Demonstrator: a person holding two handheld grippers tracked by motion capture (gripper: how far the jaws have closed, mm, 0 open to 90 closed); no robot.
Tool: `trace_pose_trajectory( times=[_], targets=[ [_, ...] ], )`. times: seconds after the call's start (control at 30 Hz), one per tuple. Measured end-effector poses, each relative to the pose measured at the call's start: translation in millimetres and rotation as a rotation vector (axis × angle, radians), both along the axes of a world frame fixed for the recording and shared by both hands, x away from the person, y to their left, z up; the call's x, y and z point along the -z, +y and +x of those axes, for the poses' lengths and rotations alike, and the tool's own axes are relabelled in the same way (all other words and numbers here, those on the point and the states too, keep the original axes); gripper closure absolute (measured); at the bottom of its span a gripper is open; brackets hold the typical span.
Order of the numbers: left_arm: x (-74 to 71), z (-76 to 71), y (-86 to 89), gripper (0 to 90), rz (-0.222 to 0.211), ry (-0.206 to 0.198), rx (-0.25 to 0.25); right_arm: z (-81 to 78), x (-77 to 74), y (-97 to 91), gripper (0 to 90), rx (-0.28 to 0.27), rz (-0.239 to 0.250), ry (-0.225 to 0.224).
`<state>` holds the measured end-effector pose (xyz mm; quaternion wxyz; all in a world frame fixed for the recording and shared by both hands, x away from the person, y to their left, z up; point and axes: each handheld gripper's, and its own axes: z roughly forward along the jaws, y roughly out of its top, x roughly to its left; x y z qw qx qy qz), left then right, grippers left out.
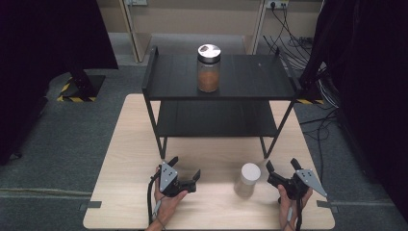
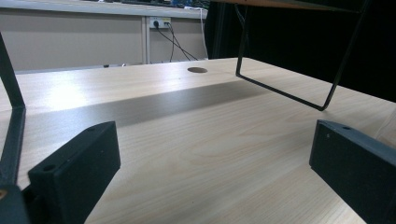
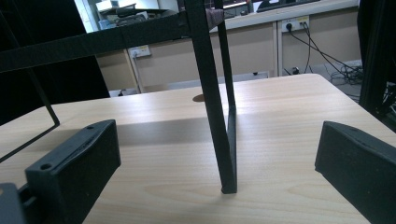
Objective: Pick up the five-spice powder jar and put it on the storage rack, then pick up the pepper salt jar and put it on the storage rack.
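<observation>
Jar [image 1: 247,179] with white lid, upright on table [image 1: 125,159], in front of rack [image 1: 219,91], a little toward rack's right front leg [image 1: 266,153]. Pale and see-through below the lid; contents too faint to tell.

Right gripper [image 1: 283,168] just beside jar, on the side away from rack's middle, near but apart. Jaws spread wide, nothing between them. Held in a hand [image 1: 287,199] coming up from table's near edge. From right gripper view: same right gripper [image 3: 217,163] low over the tabletop, wide apart, looking straight at one black rack leg [image 3: 219,121] standing between its jaws farther off, not touched.

Left gripper [image 1: 184,166] in front of rack's left front leg [image 1: 162,151], well apart from jar on the other side. Also released, jaws wide, empty. Held in other hand [image 1: 168,202]. From left gripper view: left gripper [image 2: 212,158] close above bare wood, jaws far apart, with rack's thin wire foot [image 2: 285,91] ahead and a round hole [image 2: 197,70] in the table beyond.

Second jar [image 1: 209,67] on rack's top shelf, near its middle, upright, dark-patterned lid, brown filling. Lower shelf [image 1: 216,120] beneath it, dark. Both grippers well below and in front of that shelf, neither touching rack nor either jar.
</observation>
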<state>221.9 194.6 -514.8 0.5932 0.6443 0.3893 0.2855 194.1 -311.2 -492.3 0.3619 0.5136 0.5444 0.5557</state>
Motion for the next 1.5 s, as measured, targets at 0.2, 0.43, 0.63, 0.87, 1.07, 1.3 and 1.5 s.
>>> trace_pose_trajectory(
  times=[0.2, 0.43, 0.63, 0.87, 1.07, 1.3, 1.5],
  targets=[
    [0.1, -0.7, -2.1, 1.2, 0.022, -0.016, 0.011, 1.7, 0.9, -1.3, 0.4, -0.005, 0.008, 0.004],
    [0.0, -1.0, -3.0, 1.2, 0.032, -0.022, 0.013, 1.4, 0.6, -0.6, 0.4, -0.009, 0.003, 0.002],
    [-0.2, -0.7, -3.0, 1.0, 0.034, -0.022, 0.017, 1.2, 0.5, -0.3, 0.4, -0.011, 0.003, 0.001],
    [-0.1, -0.4, -3.4, 0.8, 0.04, -0.027, 0.026, 1.0, 0.8, -0.6, 0.4, -0.011, 0.0, -0.003],
    [-0.2, -0.3, -3.2, 0.8, 0.039, -0.026, 0.027, -0.4, 0.1, 1.1, 0.4, -0.011, -0.008, -0.008],
    [-0.3, -0.2, -3.2, 0.8, 0.039, -0.026, 0.027, -1.0, 0.5, -1.4, 0.4, -0.012, 0.013, -0.013],
    [-0.3, 0.0, -2.9, 0.8, 0.037, -0.024, 0.028, -4.4, 0.0, -9.5, 0.4, -0.024, 0.034, -0.041]
  ],
)
